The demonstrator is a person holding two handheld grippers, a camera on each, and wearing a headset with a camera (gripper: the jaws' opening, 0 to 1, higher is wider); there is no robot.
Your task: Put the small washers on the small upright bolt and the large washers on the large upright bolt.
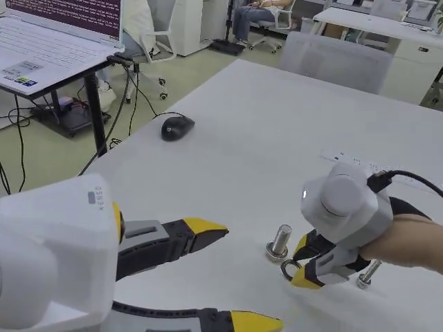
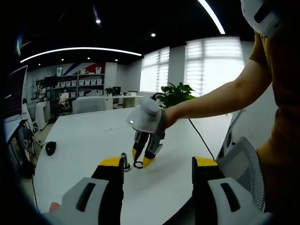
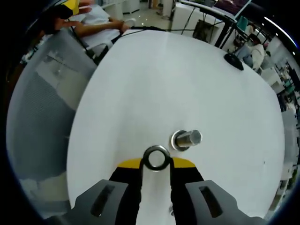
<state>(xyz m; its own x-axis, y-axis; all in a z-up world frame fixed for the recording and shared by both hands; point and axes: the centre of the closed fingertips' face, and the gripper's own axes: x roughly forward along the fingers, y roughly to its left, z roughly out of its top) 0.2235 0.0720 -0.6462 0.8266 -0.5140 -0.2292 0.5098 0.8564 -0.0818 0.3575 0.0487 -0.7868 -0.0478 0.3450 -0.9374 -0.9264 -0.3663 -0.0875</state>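
The large bolt (image 1: 279,242) stands upright on the white table (image 1: 263,138), head down. Just to its right my right gripper (image 1: 299,266) is shut on a large washer (image 1: 289,268), held edge-on low over the table. In the right gripper view the washer (image 3: 156,158) sits between the yellow fingertips, with the large bolt (image 3: 186,139) close beside it. The small bolt (image 1: 367,274) stands behind that gripper. My left gripper (image 1: 239,275) hangs open at the lower left with nothing between its jaws. Its own view has the right gripper (image 2: 143,159), the washer (image 2: 138,164) and the bolt (image 2: 125,161) ahead.
A black mouse (image 1: 177,127) lies near the table's left edge. On a side desk at the far left is a laptop (image 1: 48,41). A grey chair back (image 1: 336,62) stands at the far edge. The person's arm (image 2: 206,98) reaches in from the right.
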